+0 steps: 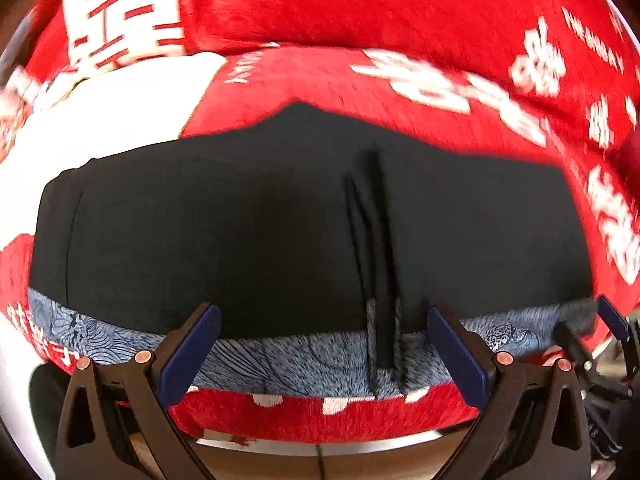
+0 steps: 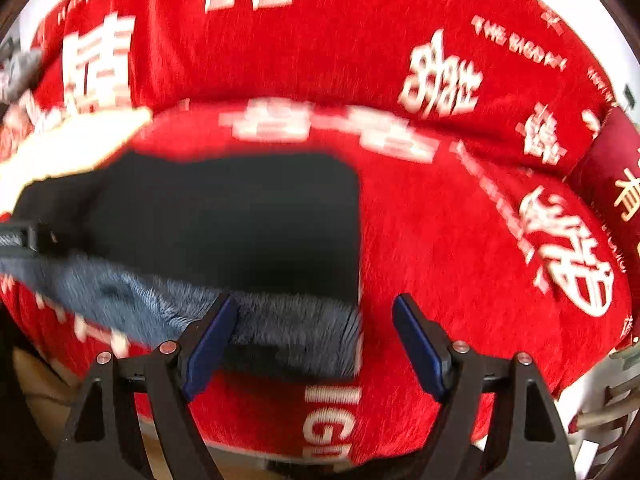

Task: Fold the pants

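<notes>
Black pants point(image 1: 248, 232) lie folded in a wide block on a red cover, with a blue-grey patterned waistband point(image 1: 280, 360) along the near edge and black drawstrings point(image 1: 380, 264) across it. My left gripper point(image 1: 324, 344) is open, just above the waistband, holding nothing. In the right wrist view the pants point(image 2: 224, 224) lie left of centre with the waistband point(image 2: 280, 332) nearest. My right gripper point(image 2: 316, 344) is open at the pants' near right corner, its left finger over the waistband. The right gripper's finger point(image 1: 612, 316) shows at the left wrist view's right edge.
The red plush cover point(image 2: 460, 240) with white characters drapes a sofa seat and backrest point(image 2: 320, 40). A dark red cushion point(image 2: 608, 168) stands at the right. A white cloth point(image 1: 120, 108) lies at the far left. The seat's front edge point(image 1: 320, 444) is just below the grippers.
</notes>
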`<state>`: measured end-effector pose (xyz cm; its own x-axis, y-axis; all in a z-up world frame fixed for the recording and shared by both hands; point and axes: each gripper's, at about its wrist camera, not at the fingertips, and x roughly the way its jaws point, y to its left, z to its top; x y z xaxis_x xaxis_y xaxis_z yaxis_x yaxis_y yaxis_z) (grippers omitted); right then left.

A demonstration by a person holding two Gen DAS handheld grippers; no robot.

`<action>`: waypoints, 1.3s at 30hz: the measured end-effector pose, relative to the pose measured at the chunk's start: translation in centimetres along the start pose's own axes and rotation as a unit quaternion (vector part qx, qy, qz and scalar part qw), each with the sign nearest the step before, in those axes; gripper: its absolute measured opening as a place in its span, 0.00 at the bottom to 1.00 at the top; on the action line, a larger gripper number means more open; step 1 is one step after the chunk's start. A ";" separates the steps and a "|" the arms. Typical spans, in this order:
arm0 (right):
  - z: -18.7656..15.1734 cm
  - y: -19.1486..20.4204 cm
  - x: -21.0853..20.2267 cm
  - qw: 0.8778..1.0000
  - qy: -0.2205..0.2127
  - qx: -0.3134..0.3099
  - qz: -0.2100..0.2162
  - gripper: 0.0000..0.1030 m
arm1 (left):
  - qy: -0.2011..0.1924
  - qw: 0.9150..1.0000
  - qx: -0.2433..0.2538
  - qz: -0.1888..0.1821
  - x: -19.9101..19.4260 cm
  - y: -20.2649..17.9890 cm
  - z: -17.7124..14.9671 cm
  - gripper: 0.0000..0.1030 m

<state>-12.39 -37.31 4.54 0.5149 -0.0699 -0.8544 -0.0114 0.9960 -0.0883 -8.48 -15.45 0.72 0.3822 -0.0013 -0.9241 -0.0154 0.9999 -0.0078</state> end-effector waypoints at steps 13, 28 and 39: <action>2.0 1.6 -3.0 0.998 -0.058 0.010 0.009 0.84 | -0.013 1.000 -0.003 0.011 -1.1 -0.1 -1.0 1.00; 4.8 5.9 0.1 0.996 -0.063 -0.068 0.016 0.84 | 0.014 0.996 -0.086 -0.020 0.9 4.8 -2.6 1.00; 9.0 8.7 5.8 0.997 -0.005 -0.069 0.041 0.89 | -0.008 0.997 -0.061 -0.050 -0.7 3.3 -2.9 1.00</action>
<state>-1.83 -28.55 3.41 0.5156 0.0117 -0.8567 -0.1709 0.9812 -0.0894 -11.51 -12.25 0.26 0.4022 -0.1000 -0.9101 -0.0887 0.9851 -0.1474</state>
